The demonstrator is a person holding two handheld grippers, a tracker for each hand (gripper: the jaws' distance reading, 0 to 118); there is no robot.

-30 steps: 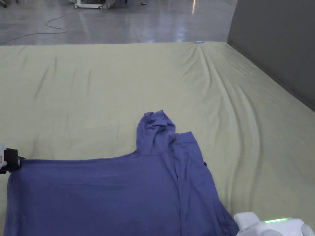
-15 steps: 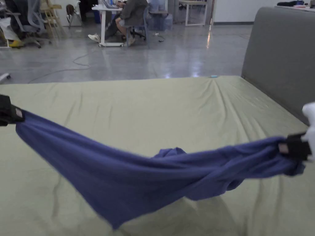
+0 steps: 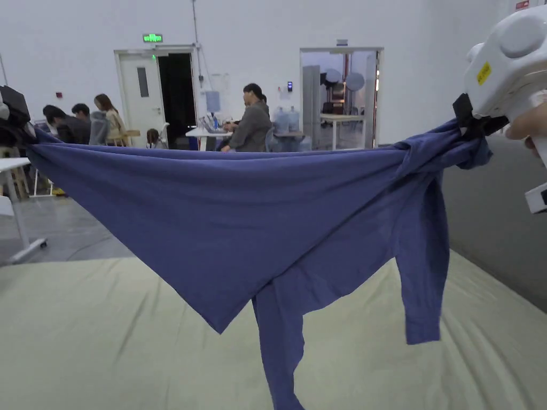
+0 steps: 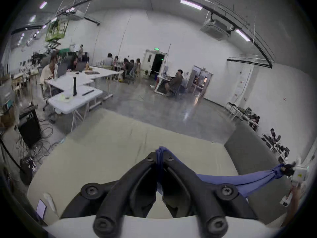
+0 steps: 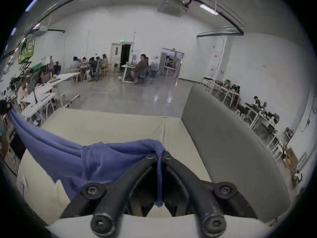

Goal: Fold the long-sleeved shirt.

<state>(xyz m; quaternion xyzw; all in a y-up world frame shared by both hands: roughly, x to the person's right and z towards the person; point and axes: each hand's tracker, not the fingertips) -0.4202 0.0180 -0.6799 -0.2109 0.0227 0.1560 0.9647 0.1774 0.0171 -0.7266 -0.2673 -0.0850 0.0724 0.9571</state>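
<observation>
**Shirt held aloft between both hand-held grippers**

We hold the blue long-sleeved knit shirt (image 3: 240,224) in the air above the bed with the pale green sheet (image 3: 80,331), stretched between our two tools. The left hand-held gripper (image 4: 160,157) is clenched on a bunched edge of the fabric, which runs up between its black jaws. The right hand-held gripper (image 5: 160,155) is likewise clamped on a gathered wad of cloth, close to the grey padded headboard (image 5: 231,147) along the bed's right edge.

The shirt's top edge is pulled taut; below it the body sags to a point, and two sleeves dangle toward the sheet, the longer one near the bed's near edge.

We judge the cloth light, soft and limp: it drapes and twists freely and holds no shape by itself. It should not slip from firm pinches, yet bunched holds leave wrinkles. For a clean fold we would lay it flat on the bed and take hold at shoulder seams or hem corners, with the sleeves spread out first.
</observation>
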